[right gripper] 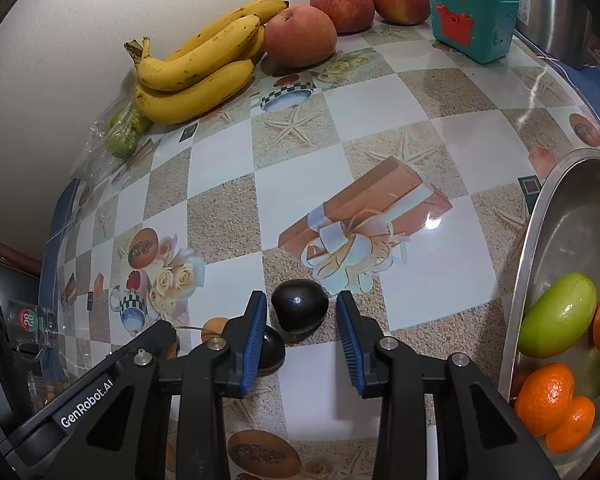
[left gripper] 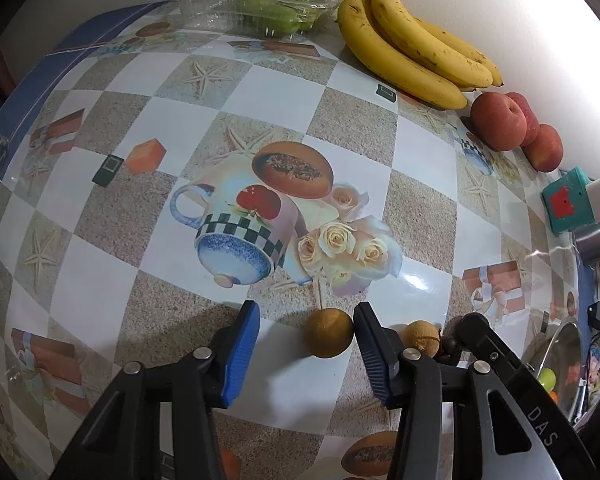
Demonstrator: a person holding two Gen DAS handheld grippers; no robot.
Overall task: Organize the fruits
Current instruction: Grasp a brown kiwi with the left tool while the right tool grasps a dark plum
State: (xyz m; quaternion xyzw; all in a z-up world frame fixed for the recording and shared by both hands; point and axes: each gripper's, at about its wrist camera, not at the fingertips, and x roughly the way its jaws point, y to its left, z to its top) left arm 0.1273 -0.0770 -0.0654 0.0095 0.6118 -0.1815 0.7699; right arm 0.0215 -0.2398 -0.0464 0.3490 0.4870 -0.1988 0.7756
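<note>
In the left wrist view my left gripper (left gripper: 306, 318) is open, with a small round brown fruit (left gripper: 328, 333) on the table between its fingers, touching the right one. A second brown fruit (left gripper: 421, 338) lies just right of it. In the right wrist view my right gripper (right gripper: 301, 307) is open around a dark, near-black fruit (right gripper: 299, 306) on the table. Another dark fruit (right gripper: 271, 347) lies behind its left finger. A steel bowl (right gripper: 540, 216) at the right holds a green fruit (right gripper: 558, 315) and oranges (right gripper: 545, 397).
Bananas (left gripper: 412, 40) and red apples (left gripper: 498, 120) lie along the back wall. A clear plastic box of green fruit (left gripper: 260, 8) stands at the back. A teal power strip (right gripper: 470, 20) sits at the back right. The left gripper's arm (right gripper: 100, 384) lies at the right gripper's left.
</note>
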